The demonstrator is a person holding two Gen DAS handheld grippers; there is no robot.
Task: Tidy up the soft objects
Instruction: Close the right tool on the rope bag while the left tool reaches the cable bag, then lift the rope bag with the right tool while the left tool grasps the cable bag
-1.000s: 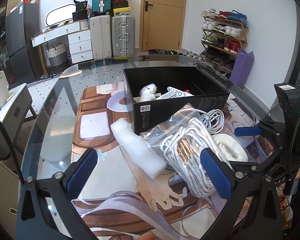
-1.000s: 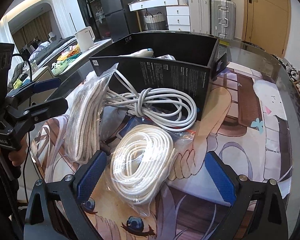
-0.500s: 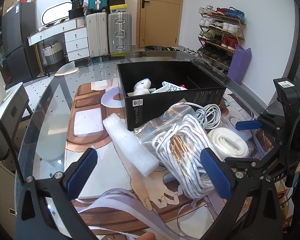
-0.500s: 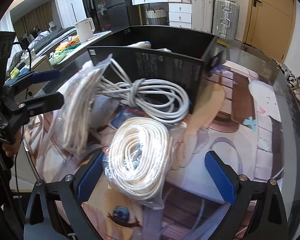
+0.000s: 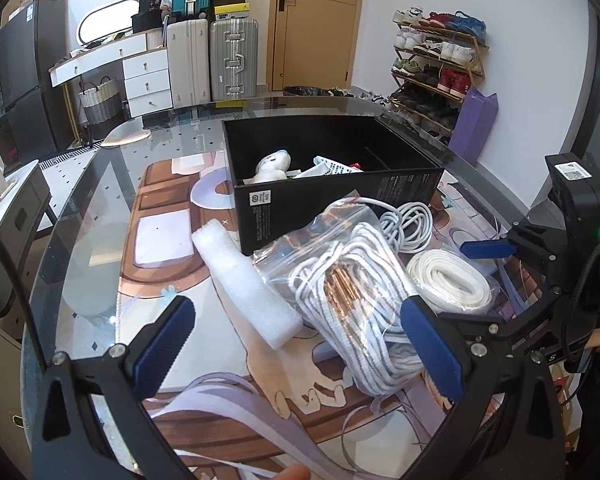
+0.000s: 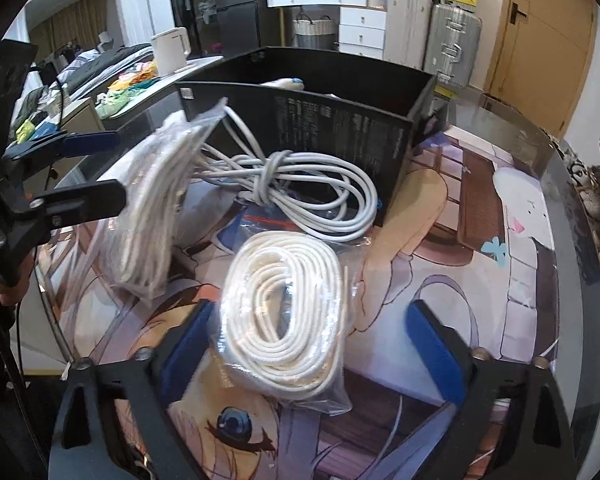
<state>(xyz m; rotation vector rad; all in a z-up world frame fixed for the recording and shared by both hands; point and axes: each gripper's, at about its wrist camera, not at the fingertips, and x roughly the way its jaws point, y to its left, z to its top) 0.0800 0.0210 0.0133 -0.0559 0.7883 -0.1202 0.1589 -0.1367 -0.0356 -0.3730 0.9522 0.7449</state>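
Observation:
A black box (image 5: 340, 196) on the glass table holds a white plush toy (image 5: 272, 166) and a packet. In front of it lie a white foam block (image 5: 248, 284), a bagged striped cord (image 5: 356, 300), a grey cable bundle (image 5: 410, 226) and a bagged white rope coil (image 5: 452, 284). My left gripper (image 5: 296, 344) is open and empty, just short of the foam and the striped cord. My right gripper (image 6: 312, 348) is open, its fingers either side of the near end of the white rope coil (image 6: 284, 312). The grey cable (image 6: 300, 188) and the box (image 6: 320, 120) lie beyond it.
The table carries a cartoon-print mat (image 5: 164, 240). Its curved glass edge (image 5: 72, 208) runs along the left. A side cabinet with a white kettle (image 6: 170, 50) stands off the table. Suitcases (image 5: 232, 60), drawers and a shoe rack (image 5: 440, 68) line the far wall.
Both grippers have shifted slightly. The right gripper has moved closer over the white rope coil. Both stay open and the objects have not moved.

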